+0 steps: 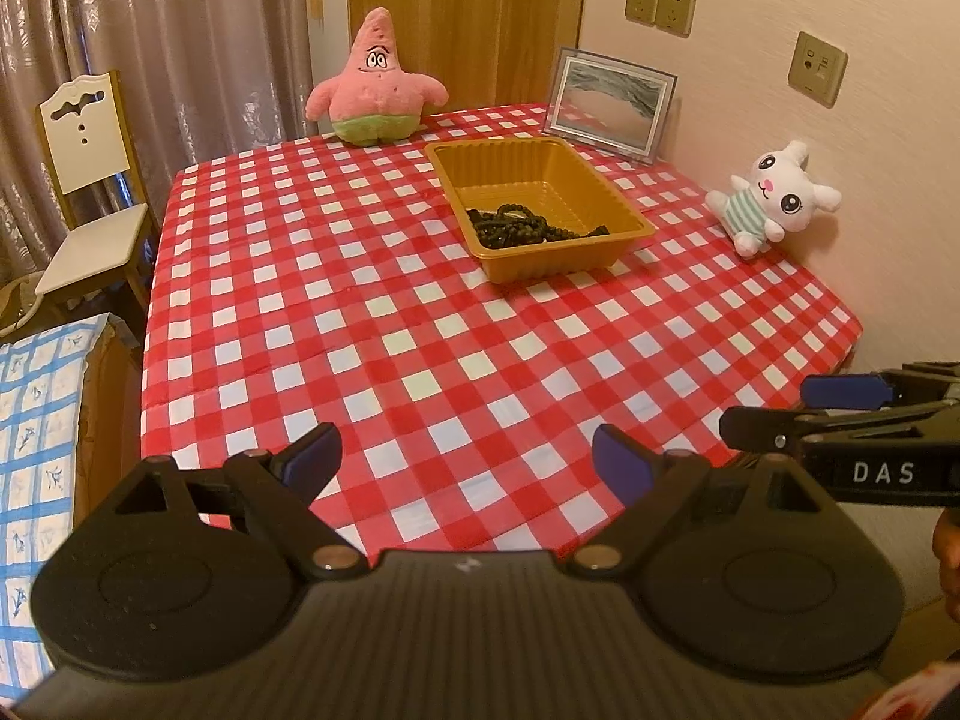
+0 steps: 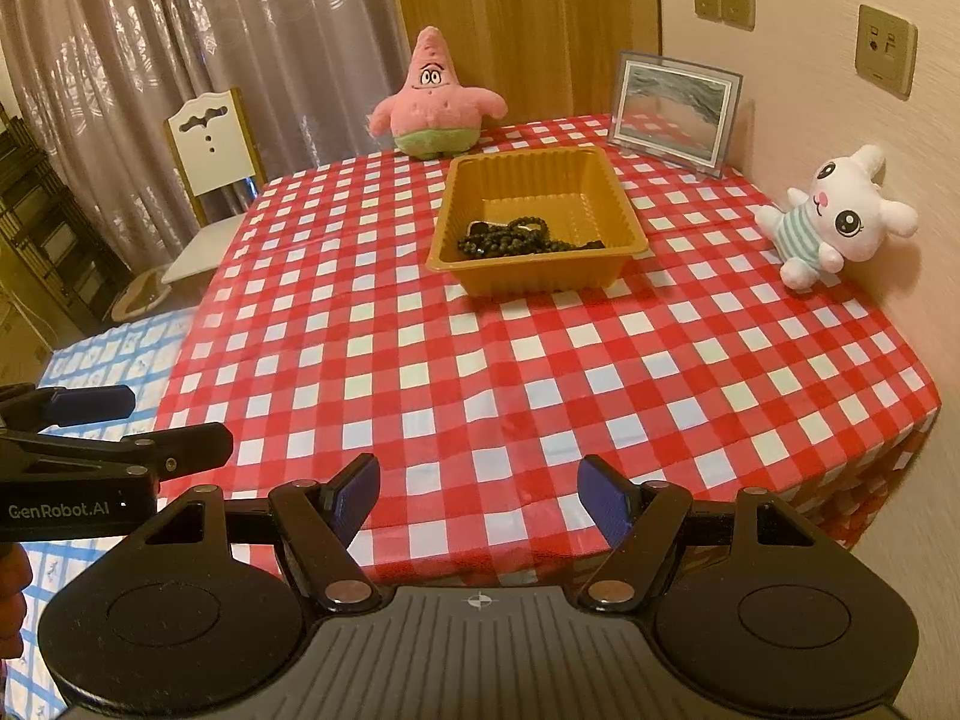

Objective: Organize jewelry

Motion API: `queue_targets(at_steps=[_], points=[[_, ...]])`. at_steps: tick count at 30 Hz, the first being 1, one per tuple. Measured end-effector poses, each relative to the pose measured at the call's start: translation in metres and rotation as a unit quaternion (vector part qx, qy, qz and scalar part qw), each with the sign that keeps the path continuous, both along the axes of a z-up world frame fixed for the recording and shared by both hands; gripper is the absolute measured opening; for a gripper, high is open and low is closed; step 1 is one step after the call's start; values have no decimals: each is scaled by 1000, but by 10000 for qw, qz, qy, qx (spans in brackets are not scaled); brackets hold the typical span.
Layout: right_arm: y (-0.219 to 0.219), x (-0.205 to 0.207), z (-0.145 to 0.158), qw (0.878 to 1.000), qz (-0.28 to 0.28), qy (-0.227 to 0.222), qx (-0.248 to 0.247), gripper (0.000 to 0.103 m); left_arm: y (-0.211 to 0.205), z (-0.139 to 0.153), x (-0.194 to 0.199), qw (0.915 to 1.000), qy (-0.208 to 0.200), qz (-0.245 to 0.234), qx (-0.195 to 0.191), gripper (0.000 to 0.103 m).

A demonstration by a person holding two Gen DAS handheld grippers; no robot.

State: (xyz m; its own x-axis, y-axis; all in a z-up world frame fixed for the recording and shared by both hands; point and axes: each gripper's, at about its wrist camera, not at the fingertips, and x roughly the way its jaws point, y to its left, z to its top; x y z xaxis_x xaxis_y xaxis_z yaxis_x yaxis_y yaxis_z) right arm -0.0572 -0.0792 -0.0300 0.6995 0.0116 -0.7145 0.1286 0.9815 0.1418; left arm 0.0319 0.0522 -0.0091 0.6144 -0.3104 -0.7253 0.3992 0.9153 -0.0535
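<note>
Two hand-held grippers, left [image 1: 465, 465] and right [image 2: 477, 501], both apart, empty; dark beaded jewelry [image 2: 528, 237] in ribbed amber plastic tray [image 2: 456, 213] well apart at 12 o'clock, strand lying 9-to-3, right marginally nearer.

The right claw [image 2: 478, 501] hangs over the near edge of the surface [image 2: 480, 372], which is covered in red-and-white check; its blue-padded fingers [image 2: 606, 501] stand apart with nothing between them. The left claw [image 2: 96, 414] reaches in from the left edge, beside a blue-patterned cloth. Farther back, an orange tray [image 2: 624, 210] holds a tangle of dark beaded jewelry [image 2: 522, 237]. Behind the tray sit a pink starfish plush [image 2: 435, 99] and a framed picture [image 2: 675, 111]; a white bunny plush [image 2: 837, 216] leans against the wall at right.
</note>
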Motion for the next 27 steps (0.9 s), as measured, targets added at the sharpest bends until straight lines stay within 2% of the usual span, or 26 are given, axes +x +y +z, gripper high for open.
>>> queue_targets(at_steps=[27], points=[[2,4,-1,10000,6,12,0,73,0,-1,1,10000,0,0,-2,90]])
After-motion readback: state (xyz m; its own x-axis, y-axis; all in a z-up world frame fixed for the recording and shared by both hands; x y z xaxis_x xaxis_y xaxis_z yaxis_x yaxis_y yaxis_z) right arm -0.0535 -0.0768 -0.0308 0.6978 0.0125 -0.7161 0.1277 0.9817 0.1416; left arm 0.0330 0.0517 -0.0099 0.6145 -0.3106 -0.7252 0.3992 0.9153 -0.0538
